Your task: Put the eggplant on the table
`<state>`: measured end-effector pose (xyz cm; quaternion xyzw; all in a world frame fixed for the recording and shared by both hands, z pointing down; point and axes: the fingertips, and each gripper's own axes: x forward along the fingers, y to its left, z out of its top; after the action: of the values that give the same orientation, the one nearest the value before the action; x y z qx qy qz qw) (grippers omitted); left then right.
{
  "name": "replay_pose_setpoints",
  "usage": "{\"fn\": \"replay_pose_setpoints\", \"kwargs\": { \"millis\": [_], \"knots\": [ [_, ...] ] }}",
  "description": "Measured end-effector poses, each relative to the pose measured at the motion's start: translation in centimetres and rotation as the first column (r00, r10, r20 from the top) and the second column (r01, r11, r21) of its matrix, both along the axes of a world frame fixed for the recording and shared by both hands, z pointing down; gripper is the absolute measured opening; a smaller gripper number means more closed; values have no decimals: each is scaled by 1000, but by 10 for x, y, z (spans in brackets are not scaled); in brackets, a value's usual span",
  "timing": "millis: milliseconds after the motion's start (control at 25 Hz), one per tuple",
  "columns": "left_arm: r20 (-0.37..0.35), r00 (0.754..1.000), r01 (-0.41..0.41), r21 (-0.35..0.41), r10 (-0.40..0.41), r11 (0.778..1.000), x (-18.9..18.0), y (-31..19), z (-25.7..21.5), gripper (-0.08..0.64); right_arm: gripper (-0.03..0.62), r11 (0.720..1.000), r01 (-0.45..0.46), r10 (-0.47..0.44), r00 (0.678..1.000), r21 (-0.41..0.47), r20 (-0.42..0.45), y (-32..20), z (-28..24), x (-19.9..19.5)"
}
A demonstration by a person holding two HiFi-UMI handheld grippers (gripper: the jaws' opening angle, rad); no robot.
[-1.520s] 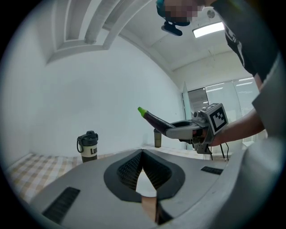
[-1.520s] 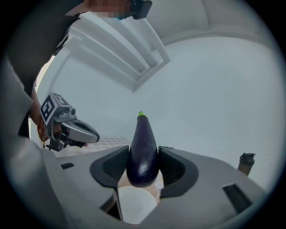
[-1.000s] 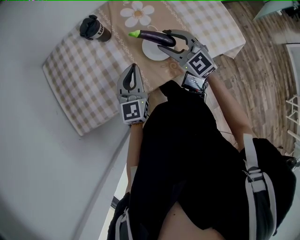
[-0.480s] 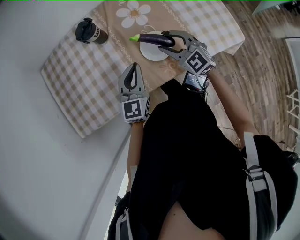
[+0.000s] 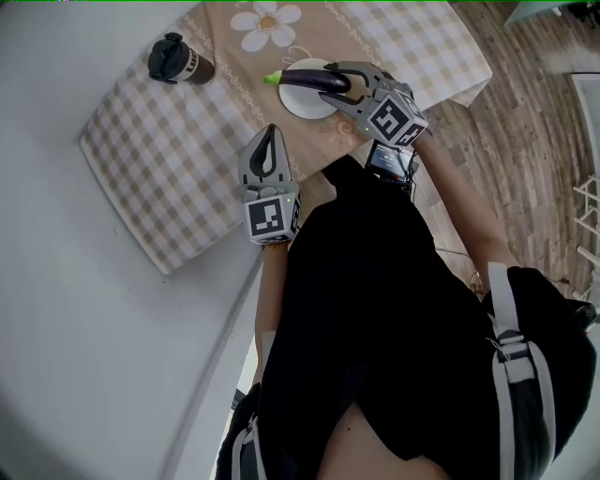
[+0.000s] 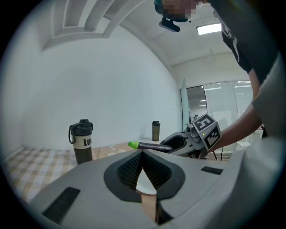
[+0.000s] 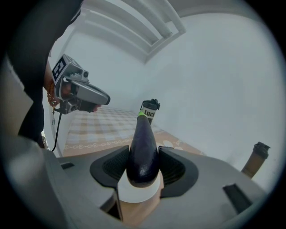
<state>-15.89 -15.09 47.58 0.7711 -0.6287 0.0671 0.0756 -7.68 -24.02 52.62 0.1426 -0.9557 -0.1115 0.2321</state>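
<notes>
A dark purple eggplant (image 5: 309,80) with a green stem is held level in my right gripper (image 5: 339,81), whose jaws are shut on its thick end. It hangs just above a small white plate (image 5: 302,103) on the checked tablecloth (image 5: 169,159). In the right gripper view the eggplant (image 7: 142,147) points away between the pads, with the plate (image 7: 138,191) under it. My left gripper (image 5: 270,141) is shut and empty, near the table's front edge. From the left gripper view the eggplant (image 6: 149,146) and the right gripper (image 6: 181,142) show beyond the closed tips (image 6: 142,155).
A dark lidded bottle (image 5: 176,59) stands at the table's far left, upright. A second dark bottle (image 6: 155,130) stands further back. A white flower print (image 5: 267,19) marks the beige runner. Wooden floor (image 5: 525,112) lies off the table's right edge.
My right gripper has sunk with the eggplant, closer to the white plate. The left gripper has stayed where it was.
</notes>
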Motion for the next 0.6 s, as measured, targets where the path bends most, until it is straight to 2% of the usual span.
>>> {"fn": "replay_pose_setpoints", "kwargs": {
  "millis": [600],
  "knots": [
    [12,1000,-4,-13,4,1000,-3,-3,2,9,216,999,14,-17,995,-40,-93,-1,40,2]
  ]
}}
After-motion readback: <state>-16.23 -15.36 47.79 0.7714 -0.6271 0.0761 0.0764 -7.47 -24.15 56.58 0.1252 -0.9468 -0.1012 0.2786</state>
